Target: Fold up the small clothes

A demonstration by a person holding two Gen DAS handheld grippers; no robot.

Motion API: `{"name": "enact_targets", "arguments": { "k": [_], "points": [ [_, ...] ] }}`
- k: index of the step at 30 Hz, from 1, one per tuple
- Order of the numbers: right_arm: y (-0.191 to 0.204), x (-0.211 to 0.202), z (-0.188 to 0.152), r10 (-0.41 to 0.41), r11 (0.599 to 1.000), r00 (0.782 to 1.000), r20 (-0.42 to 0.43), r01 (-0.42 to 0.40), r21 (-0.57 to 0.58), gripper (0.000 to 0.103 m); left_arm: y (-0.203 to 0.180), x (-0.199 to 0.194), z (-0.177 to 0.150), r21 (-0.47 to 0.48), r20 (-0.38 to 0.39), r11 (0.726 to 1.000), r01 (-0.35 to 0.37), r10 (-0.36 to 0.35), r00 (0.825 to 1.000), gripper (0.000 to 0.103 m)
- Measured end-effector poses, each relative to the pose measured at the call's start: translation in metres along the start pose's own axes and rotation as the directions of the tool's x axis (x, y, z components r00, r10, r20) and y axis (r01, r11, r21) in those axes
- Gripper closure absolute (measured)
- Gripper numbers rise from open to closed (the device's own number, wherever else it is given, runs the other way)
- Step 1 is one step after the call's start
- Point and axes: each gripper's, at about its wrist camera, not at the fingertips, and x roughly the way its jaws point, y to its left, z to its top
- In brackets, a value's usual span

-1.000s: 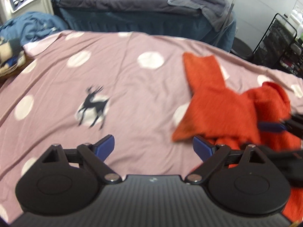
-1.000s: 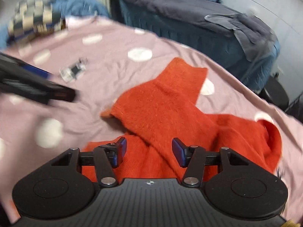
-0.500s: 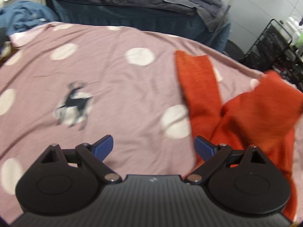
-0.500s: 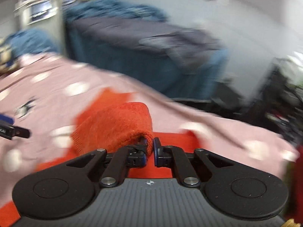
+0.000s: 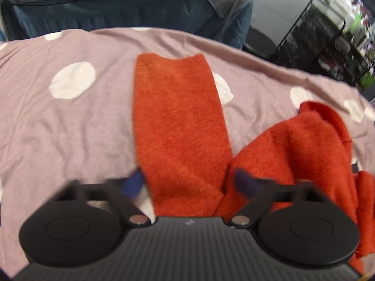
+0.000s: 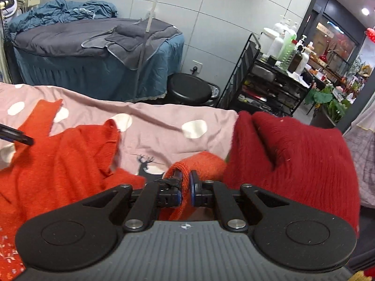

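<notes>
An orange knitted sweater (image 5: 178,117) lies on the pink dotted sheet (image 5: 70,121). One sleeve is stretched straight away from me and the body (image 5: 304,154) is bunched to the right. My left gripper (image 5: 188,181) straddles the base of that sleeve. Its jaws are closing, with the sleeve between the blue fingertips (image 5: 134,182). In the right wrist view my right gripper (image 6: 185,186) is shut on the sweater's other sleeve cuff (image 6: 199,164), pulled out to the right. The sweater's body (image 6: 58,161) lies left of it, with the left gripper's tip (image 6: 16,137) above it.
A dark red knitted garment (image 6: 293,164) is heaped right of my right gripper. Behind the sheet stand a blue-covered bed (image 6: 93,53), a black stool (image 6: 189,89) and a wire rack of bottles (image 6: 269,77). Red floral fabric (image 6: 9,257) shows at the lower left.
My right gripper shut on a sleeve cuff and carried it up and to the right. My left gripper moved right over the other sleeve, dropped closer, and its jaws narrowed.
</notes>
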Motion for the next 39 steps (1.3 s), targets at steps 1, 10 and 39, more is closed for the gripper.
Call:
{"name": "enact_targets", "arguments": {
  "k": [1, 10, 39],
  "points": [
    [0.002, -0.001, -0.001, 0.008, 1.000, 1.000, -0.001, -0.008, 0.004, 0.092, -0.003, 0.003, 0.000, 0.002, -0.018, 1.000, -0.001, 0.001, 1.000, 0.085],
    [0.008, 0.002, 0.009, 0.041, 0.999, 0.999, 0.025, -0.041, -0.019, 0.092, 0.039, -0.085, 0.013, -0.091, 0.245, 0.996, -0.022, 0.044, 0.968, 0.094],
    [0.048, 0.020, 0.036, 0.129, 0.986, 0.991, 0.033, -0.125, -0.110, 0.000, 0.100, -0.108, -0.012, -0.066, 0.138, 0.989, -0.135, 0.143, 0.980, 0.006]
  ]
}}
